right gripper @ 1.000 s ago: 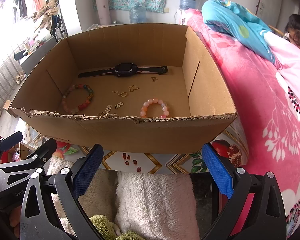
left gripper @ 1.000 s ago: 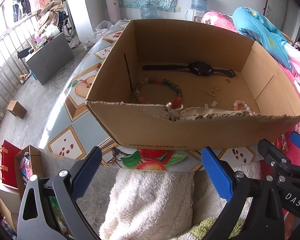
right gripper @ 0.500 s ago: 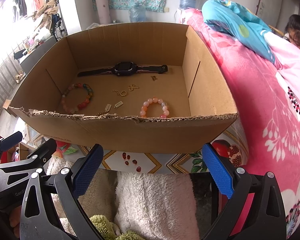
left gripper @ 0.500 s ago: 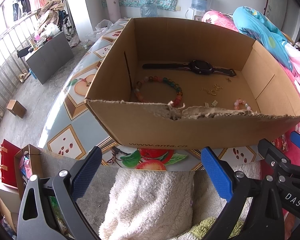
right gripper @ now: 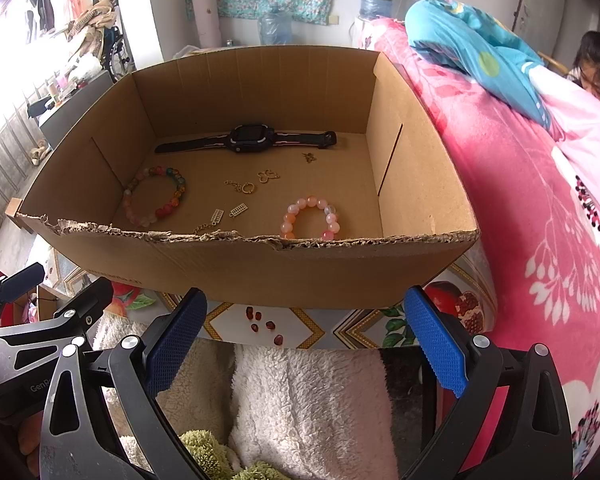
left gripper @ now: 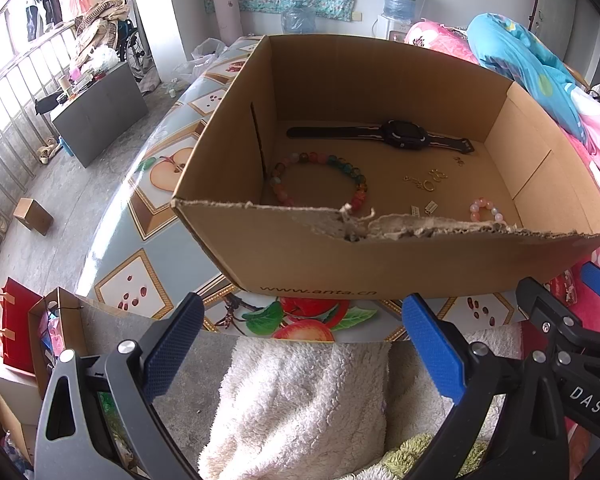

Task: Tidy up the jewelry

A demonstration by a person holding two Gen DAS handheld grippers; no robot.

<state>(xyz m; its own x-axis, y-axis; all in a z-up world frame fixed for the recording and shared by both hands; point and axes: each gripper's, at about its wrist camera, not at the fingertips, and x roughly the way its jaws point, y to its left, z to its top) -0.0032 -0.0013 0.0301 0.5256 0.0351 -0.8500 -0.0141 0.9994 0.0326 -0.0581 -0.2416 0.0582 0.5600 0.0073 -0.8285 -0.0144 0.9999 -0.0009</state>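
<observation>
An open cardboard box (left gripper: 380, 256) (right gripper: 260, 268) stands on a fruit-patterned table. Inside lie a black watch (left gripper: 404, 138) (right gripper: 252, 140), a multicoloured bead bracelet (left gripper: 320, 178) (right gripper: 156, 196), a pink bead bracelet (left gripper: 486, 210) (right gripper: 310, 218) and small gold pieces (left gripper: 424, 184) (right gripper: 246, 188). My left gripper (left gripper: 300, 344) and right gripper (right gripper: 304, 344) are both open and empty, held below the box's near wall, over a white fleece cloth (left gripper: 300, 400).
A pink flowered quilt (right gripper: 540, 200) with a blue blanket (right gripper: 472, 48) lies to the right. A grey cabinet (left gripper: 96, 108), a red bag (left gripper: 18, 324) and a small box (left gripper: 32, 216) are on the floor at left.
</observation>
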